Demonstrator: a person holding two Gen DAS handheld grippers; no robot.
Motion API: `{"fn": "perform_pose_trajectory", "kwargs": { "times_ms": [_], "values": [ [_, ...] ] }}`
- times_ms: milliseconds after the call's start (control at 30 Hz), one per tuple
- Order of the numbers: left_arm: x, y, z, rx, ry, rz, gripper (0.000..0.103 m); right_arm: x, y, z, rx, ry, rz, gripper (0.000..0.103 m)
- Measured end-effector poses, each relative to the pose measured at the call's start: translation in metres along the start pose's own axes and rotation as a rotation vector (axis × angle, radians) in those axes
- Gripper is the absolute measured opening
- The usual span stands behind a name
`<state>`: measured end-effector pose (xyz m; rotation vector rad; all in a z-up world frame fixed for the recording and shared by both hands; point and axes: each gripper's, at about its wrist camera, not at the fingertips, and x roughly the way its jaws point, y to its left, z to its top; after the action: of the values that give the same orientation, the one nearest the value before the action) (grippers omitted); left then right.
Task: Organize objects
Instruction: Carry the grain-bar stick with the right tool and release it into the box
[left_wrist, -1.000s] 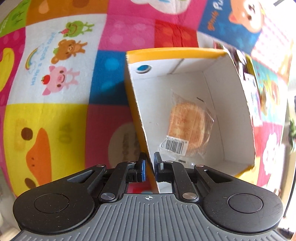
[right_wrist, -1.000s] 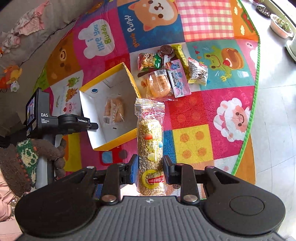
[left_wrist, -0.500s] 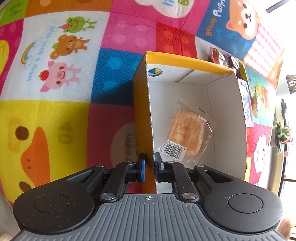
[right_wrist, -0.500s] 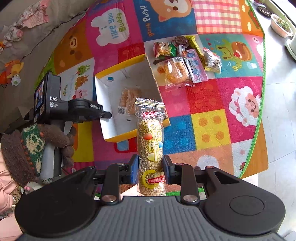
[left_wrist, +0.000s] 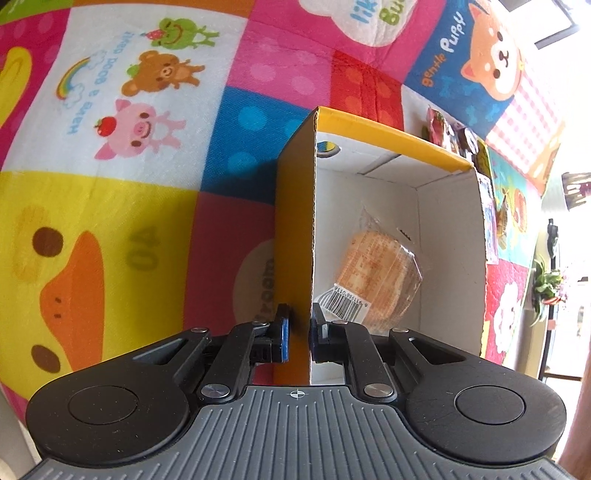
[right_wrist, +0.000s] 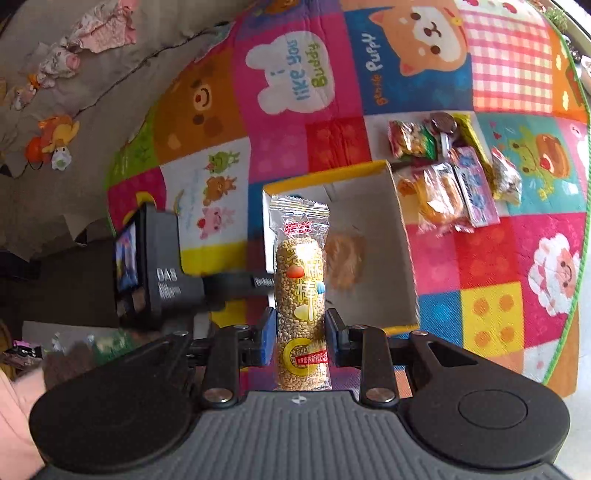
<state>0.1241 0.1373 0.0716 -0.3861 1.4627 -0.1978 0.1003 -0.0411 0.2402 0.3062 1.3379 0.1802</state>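
A yellow cardboard box (left_wrist: 295, 221) with a white inside stands open on the play mat. My left gripper (left_wrist: 299, 332) is shut on the box's near left wall, one pad outside and one inside. A wrapped round cracker (left_wrist: 380, 269) with a barcode lies on the box floor. In the right wrist view my right gripper (right_wrist: 300, 338) is shut on a long clear packet of sesame stick (right_wrist: 300, 295), held above the box (right_wrist: 402, 258) near its left wall. The left gripper's body (right_wrist: 162, 273) reaches in from the left, its tips hidden behind the packet.
Several snack packets (right_wrist: 447, 177) lie in a heap on the mat just beyond the box's far right corner. The colourful cartoon play mat (right_wrist: 491, 314) ends in a green border at the right. A grey sofa with small toys (right_wrist: 55, 140) sits at the far left.
My right gripper has carried the sesame stick packet left, from beside the box to over it. The left gripper has swung round with the box wall, so the wall now stands upright in its view.
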Motion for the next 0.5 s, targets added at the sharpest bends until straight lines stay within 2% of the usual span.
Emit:
{"fn": "perform_pose_trajectory", "kwargs": {
  "times_ms": [167, 233, 367, 500],
  "values": [
    [-0.002, 0.008, -0.004, -0.039, 0.001, -0.013, 0.013, -0.001, 0.009, 0.021, 0.002, -0.044, 0.043, 0.031],
    [-0.002, 0.011, -0.006, -0.054, -0.002, -0.03, 0.014, -0.006, 0.005, 0.018, -0.007, -0.057, 0.033, 0.042],
    [0.0, 0.009, -0.004, -0.086, -0.007, -0.023, 0.015, -0.016, -0.03, 0.001, 0.047, -0.05, -0.019, 0.044],
    [0.004, 0.002, 0.01, -0.139, -0.01, -0.021, 0.015, -0.023, -0.084, -0.022, 0.128, -0.025, -0.121, 0.044]
  ]
}}
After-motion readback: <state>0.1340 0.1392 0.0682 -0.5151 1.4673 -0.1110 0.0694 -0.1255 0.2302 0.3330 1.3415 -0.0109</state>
